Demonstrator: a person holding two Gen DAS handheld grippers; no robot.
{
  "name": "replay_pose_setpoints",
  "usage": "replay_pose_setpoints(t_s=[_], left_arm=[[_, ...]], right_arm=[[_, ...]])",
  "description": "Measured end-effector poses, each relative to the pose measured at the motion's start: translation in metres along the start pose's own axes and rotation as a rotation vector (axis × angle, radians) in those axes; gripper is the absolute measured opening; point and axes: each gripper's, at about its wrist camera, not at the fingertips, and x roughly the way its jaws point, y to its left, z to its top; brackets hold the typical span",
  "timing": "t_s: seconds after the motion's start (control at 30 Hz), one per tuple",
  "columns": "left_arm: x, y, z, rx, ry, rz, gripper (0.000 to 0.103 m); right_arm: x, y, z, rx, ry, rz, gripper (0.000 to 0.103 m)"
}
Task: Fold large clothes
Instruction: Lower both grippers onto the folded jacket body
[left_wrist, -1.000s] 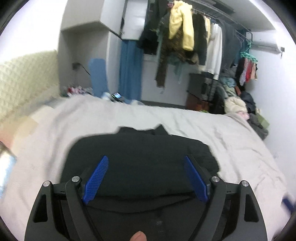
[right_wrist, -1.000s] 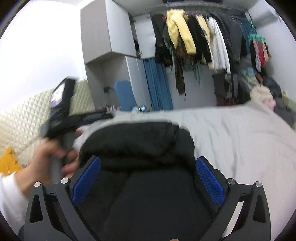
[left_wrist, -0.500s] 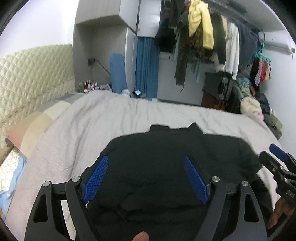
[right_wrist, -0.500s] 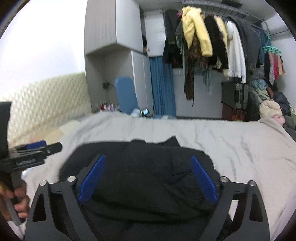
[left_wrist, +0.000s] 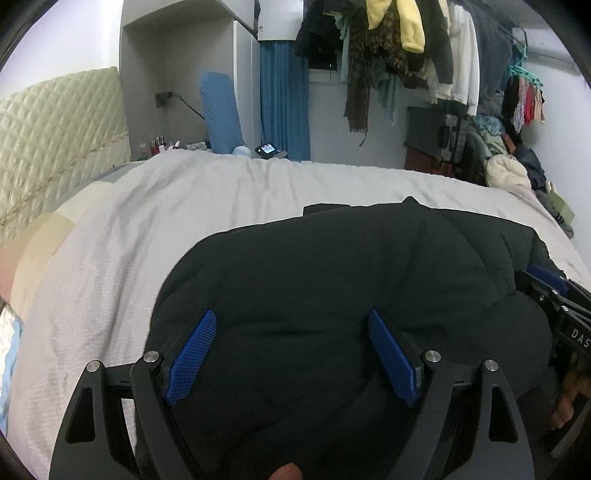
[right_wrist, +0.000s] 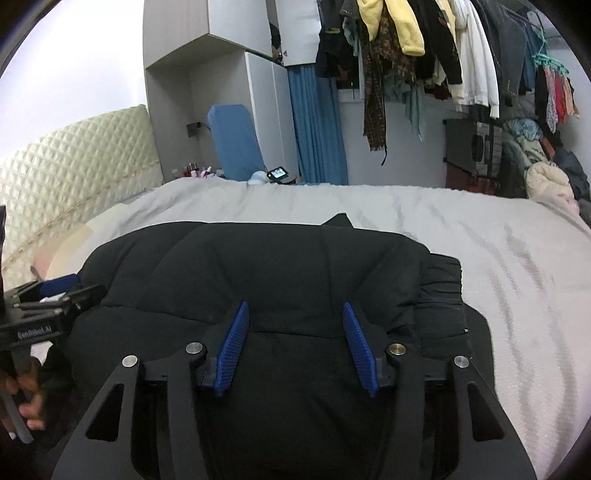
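Note:
A black padded jacket (left_wrist: 332, 266) lies bunched and partly folded on the grey bed sheet (left_wrist: 221, 192), collar toward the far side. My left gripper (left_wrist: 290, 314) hangs low over its near left part, open wide, with puffy fabric under and between the blue pads. My right gripper (right_wrist: 295, 305) is over the jacket (right_wrist: 295, 258) near its right side. Its jaws are closing, with a padded bulge between the pads; I see no firm pinch. Each gripper also shows in the other view: the right gripper (left_wrist: 546, 291) at the jacket's right edge, the left gripper (right_wrist: 55, 295) at its left edge.
A quilted cream headboard (left_wrist: 55, 140) stands to the left. Beyond the bed are a blue cushion (left_wrist: 219, 110), a small lit screen (left_wrist: 267, 149) and a rail of hanging clothes (left_wrist: 406, 37). A heap of clothes (left_wrist: 506, 173) lies at the far right. Bare sheet (right_wrist: 498, 258) lies right of the jacket.
Both grippers have come down and forward toward the jacket, which now fills more of each view. The right jaws have narrowed markedly. The left jaws keep their width.

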Motion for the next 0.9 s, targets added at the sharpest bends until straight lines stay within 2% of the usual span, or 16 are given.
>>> replay_pose_setpoints(t_s=[0.27, 0.43, 0.63, 0.77, 0.9], left_arm=[[0.025, -0.003, -0.010, -0.004, 0.022, -0.005, 0.086], [0.019, -0.001, -0.014, -0.001, 0.004, -0.014, 0.086], [-0.024, 0.023, -0.022, -0.019, -0.025, 0.019, 0.085], [-0.048, 0.055, -0.033, -0.108, -0.002, 0.018, 0.085], [-0.056, 0.065, -0.043, -0.137, 0.037, 0.023, 0.085]], right_arm=[[0.028, 0.004, -0.011, -0.045, 0.027, -0.010, 0.052], [0.031, 0.003, -0.014, -0.039, 0.051, 0.002, 0.052], [-0.004, -0.009, -0.005, -0.009, 0.043, 0.064, 0.052], [-0.038, -0.020, 0.003, 0.006, 0.003, 0.056, 0.056], [-0.069, -0.037, 0.005, -0.003, 0.005, 0.031, 0.058]])
